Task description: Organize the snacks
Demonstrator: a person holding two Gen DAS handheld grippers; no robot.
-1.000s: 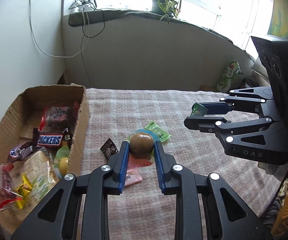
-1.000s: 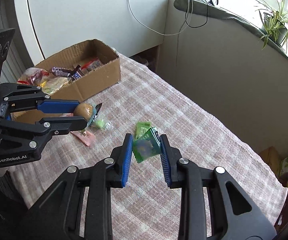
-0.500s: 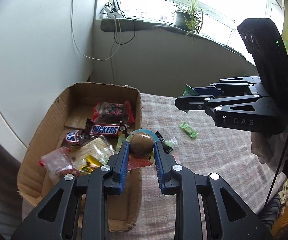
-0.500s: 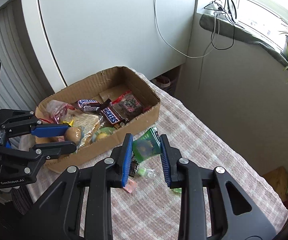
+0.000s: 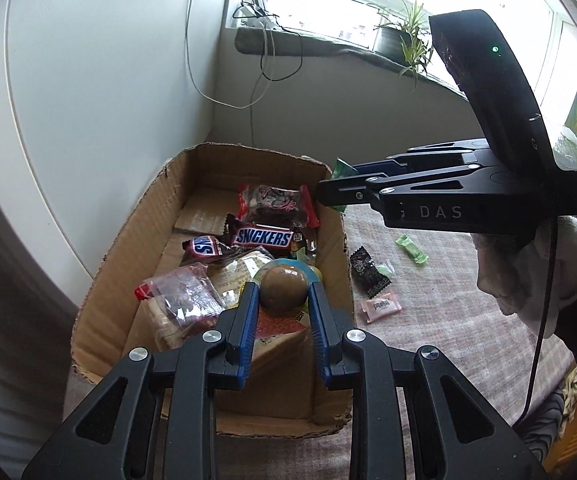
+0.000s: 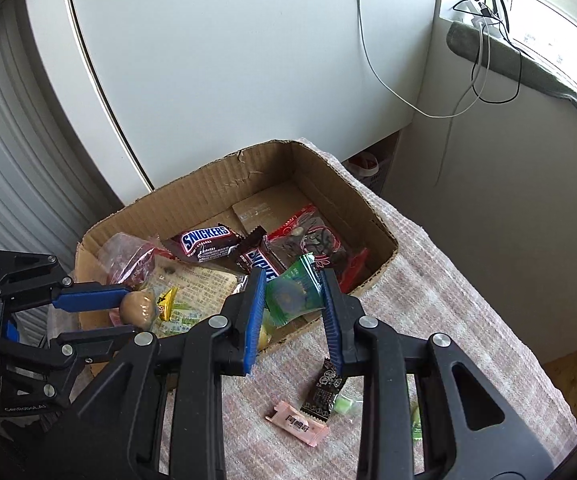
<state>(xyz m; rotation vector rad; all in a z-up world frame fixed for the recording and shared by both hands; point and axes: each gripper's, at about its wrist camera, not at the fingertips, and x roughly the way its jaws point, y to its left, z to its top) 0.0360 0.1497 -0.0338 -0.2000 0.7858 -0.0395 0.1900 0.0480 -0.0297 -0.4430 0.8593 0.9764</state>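
Observation:
My left gripper (image 5: 282,298) is shut on a round brown chocolate ball (image 5: 283,289) and holds it above the near part of the cardboard box (image 5: 136,216); it also shows in the right wrist view (image 6: 138,307). My right gripper (image 6: 294,298) is shut on a green snack packet (image 6: 293,294), held over the box's right wall (image 6: 372,216). The box holds Snickers bars (image 5: 263,237), a red packet (image 5: 274,204) and several other wrapped snacks.
On the checked tablecloth (image 5: 428,320) right of the box lie a black sachet (image 5: 366,276), a pink sachet (image 5: 381,306) and a green candy (image 5: 410,250). White walls stand behind the box; a windowsill with a plant (image 5: 404,40) and cables is beyond.
Both grippers have carried their snacks left from over the tablecloth to above the box. The left one now hangs over the box's near end, the right one at its right wall.

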